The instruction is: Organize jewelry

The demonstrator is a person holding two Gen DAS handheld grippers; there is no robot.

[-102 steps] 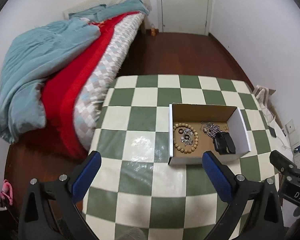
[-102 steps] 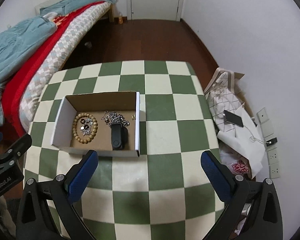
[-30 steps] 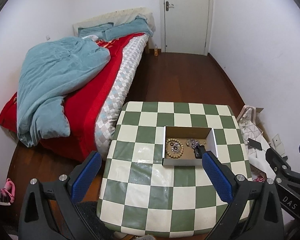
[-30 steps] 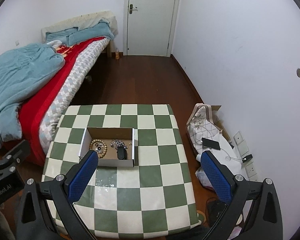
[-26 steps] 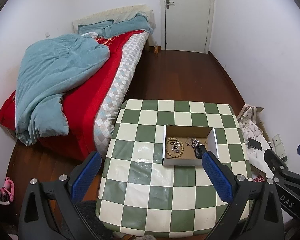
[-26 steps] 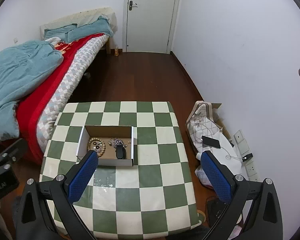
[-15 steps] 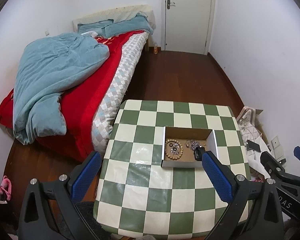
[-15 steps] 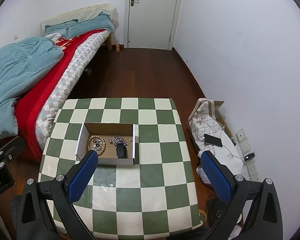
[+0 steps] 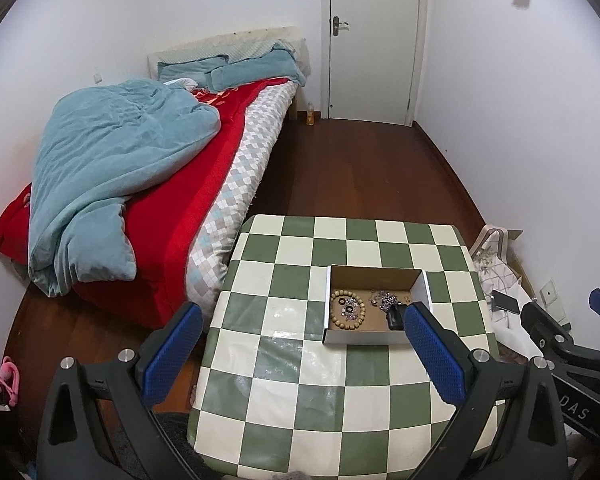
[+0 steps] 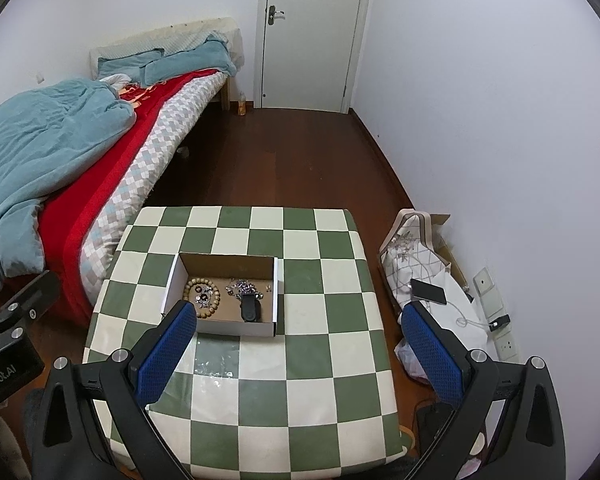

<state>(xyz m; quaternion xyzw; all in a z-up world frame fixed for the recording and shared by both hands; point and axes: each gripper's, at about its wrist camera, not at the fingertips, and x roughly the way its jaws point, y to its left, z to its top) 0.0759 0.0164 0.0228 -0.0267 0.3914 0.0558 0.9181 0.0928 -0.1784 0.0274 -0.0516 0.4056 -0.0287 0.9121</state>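
An open cardboard box (image 9: 374,276) (image 10: 224,260) sits on the green-and-white checkered table (image 9: 284,384) (image 10: 300,360). Inside lie a wooden bead bracelet (image 9: 347,309) (image 10: 202,296), a tangle of silver chain (image 9: 386,300) (image 10: 241,287) and a black pouch (image 9: 394,317) (image 10: 250,307). My left gripper (image 9: 300,350) is open and empty, high above the table's near side. My right gripper (image 10: 298,346) is open and empty, also held high above the table, well short of the box.
A bed with a red cover and blue quilt (image 9: 112,168) stands left of the table. A white door (image 9: 374,40) is at the back. A bag with a phone (image 10: 428,292) lies on the floor at the right, by wall sockets.
Both grippers have pulled back and up from close over the box, so the whole table and room now show. Over the last second the views only drift slightly. Jaws stay open.
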